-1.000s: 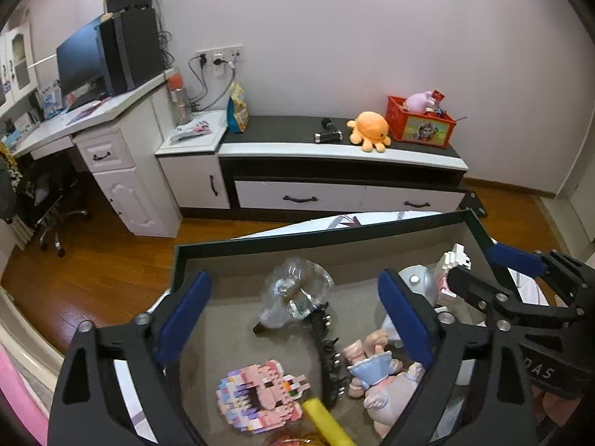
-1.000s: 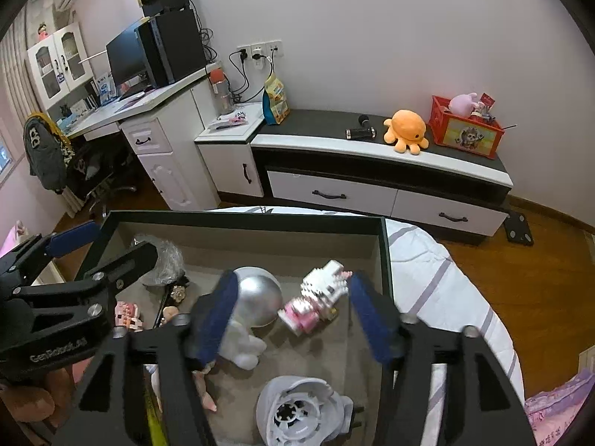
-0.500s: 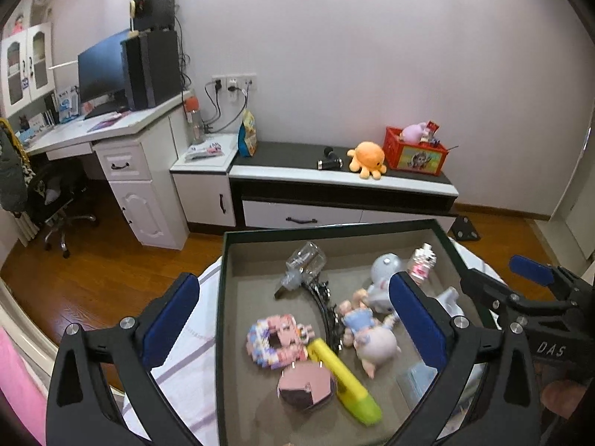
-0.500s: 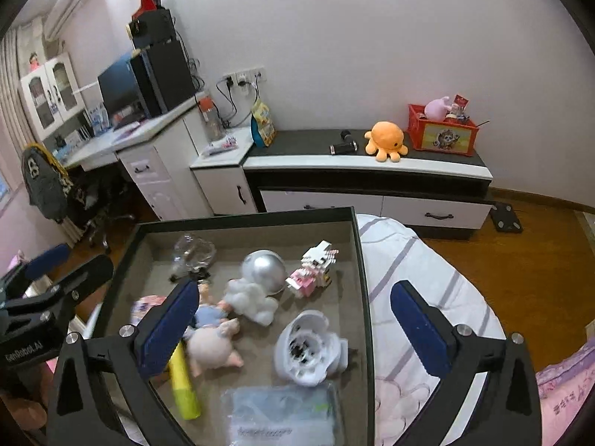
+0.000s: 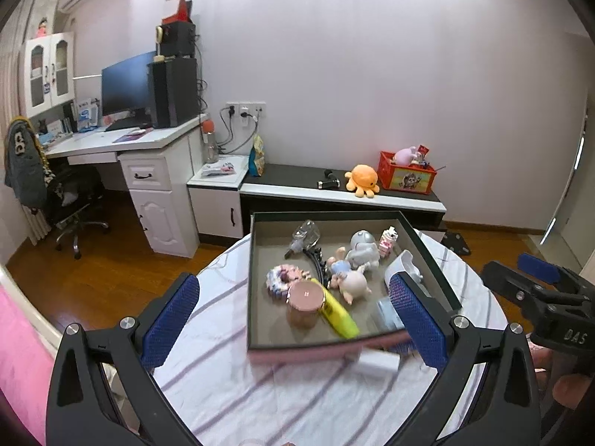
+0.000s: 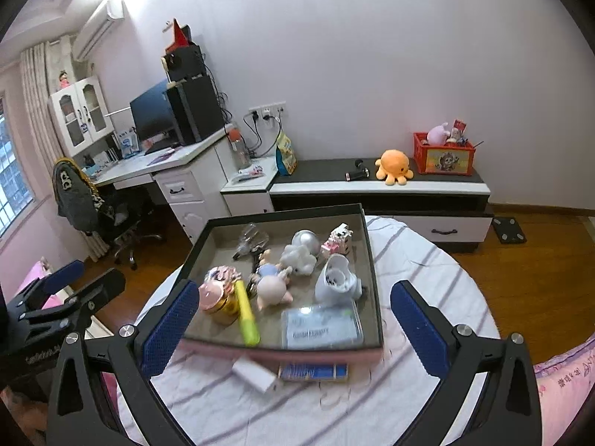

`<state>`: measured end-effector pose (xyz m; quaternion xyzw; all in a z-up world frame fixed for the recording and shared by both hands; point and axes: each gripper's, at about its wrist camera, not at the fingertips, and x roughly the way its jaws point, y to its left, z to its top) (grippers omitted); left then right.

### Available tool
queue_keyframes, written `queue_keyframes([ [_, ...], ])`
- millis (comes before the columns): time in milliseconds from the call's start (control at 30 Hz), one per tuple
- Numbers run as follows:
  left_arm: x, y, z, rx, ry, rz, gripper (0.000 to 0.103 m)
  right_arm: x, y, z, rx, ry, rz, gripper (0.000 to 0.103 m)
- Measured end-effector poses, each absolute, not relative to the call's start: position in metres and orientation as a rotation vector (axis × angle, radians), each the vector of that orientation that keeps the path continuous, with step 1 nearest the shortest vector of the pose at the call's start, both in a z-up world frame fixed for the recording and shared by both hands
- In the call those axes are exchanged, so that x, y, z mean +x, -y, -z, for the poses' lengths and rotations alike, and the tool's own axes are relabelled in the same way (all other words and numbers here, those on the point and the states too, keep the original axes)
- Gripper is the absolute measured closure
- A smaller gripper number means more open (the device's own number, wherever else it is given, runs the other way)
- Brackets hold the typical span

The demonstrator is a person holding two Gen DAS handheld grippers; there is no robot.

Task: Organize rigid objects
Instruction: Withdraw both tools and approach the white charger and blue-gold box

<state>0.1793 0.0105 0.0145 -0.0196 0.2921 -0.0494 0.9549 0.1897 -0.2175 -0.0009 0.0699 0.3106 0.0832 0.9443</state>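
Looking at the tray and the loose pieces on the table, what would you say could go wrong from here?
The tray is crowded: the yellow tube leans against the pink-lidded jar, so lifting one may shift the other. The white block and blue card lie right against the tray's near wall, leaving little room for a gripper finger. Both grippers, left and right, are open and empty.

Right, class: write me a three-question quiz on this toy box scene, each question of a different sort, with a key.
1. True or false: the yellow tube lies inside the box.
2. Which sits outside the box, on the striped cloth? A) silver ball B) white block C) pig figure
3. Fill in: both the left gripper and the right gripper hold ____.

Key: 1 true; 2 B; 3 nothing.
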Motion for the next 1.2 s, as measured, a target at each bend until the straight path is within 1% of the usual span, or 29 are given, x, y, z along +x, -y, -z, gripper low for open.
queue_keyframes([
  [400,0.088,-0.011,-0.017,-0.061,-0.532,0.057,0.0,0.09,0.21,0.002,0.13,-0.558,-0.139,0.0],
  [633,0.045,-0.005,-0.001,-0.089,-0.531,0.071,0.0,0.052,0.202,0.007,0.092,-0.539,-0.119,0.0],
  [967,0.031,0.001,0.022,-0.07,-0.581,0.065,0.0,0.039,0.205,0.023,0.101,-0.575,-0.123,0.0],
  [1200,0.04,0.006,0.031,-0.071,-0.605,0.074,0.0,0.047,0.211,0.031,0.11,-0.594,-0.11,0.0],
])
